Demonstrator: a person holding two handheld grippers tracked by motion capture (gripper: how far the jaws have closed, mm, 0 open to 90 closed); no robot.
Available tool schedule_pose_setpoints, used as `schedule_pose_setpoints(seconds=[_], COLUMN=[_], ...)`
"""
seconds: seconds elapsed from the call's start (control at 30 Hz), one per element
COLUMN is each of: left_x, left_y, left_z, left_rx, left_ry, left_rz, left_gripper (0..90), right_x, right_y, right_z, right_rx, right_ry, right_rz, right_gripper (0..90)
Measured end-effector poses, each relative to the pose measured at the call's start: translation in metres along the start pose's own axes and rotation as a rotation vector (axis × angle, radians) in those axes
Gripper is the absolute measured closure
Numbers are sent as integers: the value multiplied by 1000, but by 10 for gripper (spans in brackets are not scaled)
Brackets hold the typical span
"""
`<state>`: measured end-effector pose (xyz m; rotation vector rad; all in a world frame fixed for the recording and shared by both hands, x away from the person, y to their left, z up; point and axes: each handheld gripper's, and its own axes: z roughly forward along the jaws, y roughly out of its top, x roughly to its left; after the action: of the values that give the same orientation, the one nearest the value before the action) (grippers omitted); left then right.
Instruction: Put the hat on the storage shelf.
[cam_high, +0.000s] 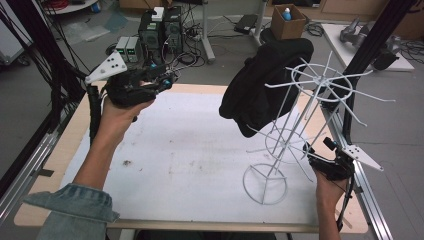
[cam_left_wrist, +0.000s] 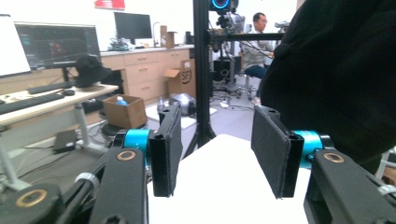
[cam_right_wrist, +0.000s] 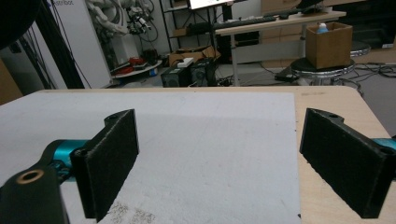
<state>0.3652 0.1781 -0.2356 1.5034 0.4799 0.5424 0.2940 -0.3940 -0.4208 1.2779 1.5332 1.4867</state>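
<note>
A black hat (cam_high: 260, 85) hangs on an upper arm of a white wire rack (cam_high: 320, 82) whose ring base (cam_high: 265, 183) stands on the white mat (cam_high: 190, 150). My left gripper (cam_high: 165, 80) is held up over the mat's far left corner, left of the hat and apart from it. Its jaws stand open and empty in the left gripper view (cam_left_wrist: 219, 149), with the hat (cam_left_wrist: 336, 70) close on the right. My right gripper (cam_high: 312, 151) is low by the rack's right side, open wide (cam_right_wrist: 229, 158) with nothing between its pads (cam_right_wrist: 109, 161).
The wooden table (cam_high: 65, 150) shows around the mat, with a metal frame rail (cam_high: 370, 200) along its right edge. Beyond the far edge are computer cases (cam_high: 160, 30), cables and a cardboard box (cam_high: 287, 22) on a stool. A black post (cam_left_wrist: 201, 70) stands ahead of the left gripper.
</note>
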Motion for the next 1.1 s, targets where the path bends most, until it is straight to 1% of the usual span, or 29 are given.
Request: schedule_pose_setpoints(seconds=[0.03, 0.07, 0.13, 0.17, 0.23, 0.33, 0.37, 0.4, 0.47, 0.5, 0.57, 0.6, 0.7, 0.77, 0.8, 0.9, 1.03, 1.1], left_x=[0, 0, -1, -1, -2, 0, 0, 0, 1, 1, 1, 1, 2, 3, 3, 6, 8, 9], left_y=[-5, -5, -9, -11, -15, -21, -25, -25, -30, -33, -38, -41, -52, -60, -63, -76, -91, -98], left_z=[-9, -9, -17, -20, -28, -39, -45, -45, -52, -55, -62, -64, -74, -79, -80, -89, -100, -106], left_rx=[0, 0, 7, 11, 15, 24, 31, 31, 34, 34, 41, 42, 43, 54, 58, 64, 77, 67], left_ry=[22, 22, 49, 68, 101, 134, 165, 165, 181, 189, 210, 217, 247, 268, 272, 297, 328, 340], left_rz=[2, 2, 6, 11, 8, 6, 7, 7, 1, -3, -8, -7, -16, -10, -13, -36, -55, -65], left_gripper=[500, 487, 472, 432, 411, 393, 368, 360, 357, 337, 330, 327, 319, 319, 318, 301, 290, 287], right_x=[1, 1, 2, 3, 3, 3, 3, 3, 3, 3, 3, 2, 3, 3, 3, 3, 3, 3], right_y=[0, 0, 0, 0, 0, 0, 0, 0, 0, 0, 0, 0, -1, -1, 0, -1, -1, -1], right_z=[1, 1, 2, 2, 3, 4, 4, 4, 5, 5, 5, 6, 6, 6, 6, 6, 7, 7], right_rx=[-5, 1, -1, -2, -5, -6, -8, -8, -13, -7, -6, -13, -10, 1, -2, -2, -2, -3], right_ry=[4, 6, 6, 7, 7, 4, 4, 4, 5, 3, 0, 2, 4, 6, 5, 3, 3, 3], right_rz=[0, -3, -1, -6, -6, -5, -2, -2, -3, -4, -5, -13, -7, 0, -4, -8, -7, -8], right_gripper=[110, 110, 110, 110, 110, 110, 110, 110, 110, 110, 110, 110, 110, 110, 110, 110, 109, 109])
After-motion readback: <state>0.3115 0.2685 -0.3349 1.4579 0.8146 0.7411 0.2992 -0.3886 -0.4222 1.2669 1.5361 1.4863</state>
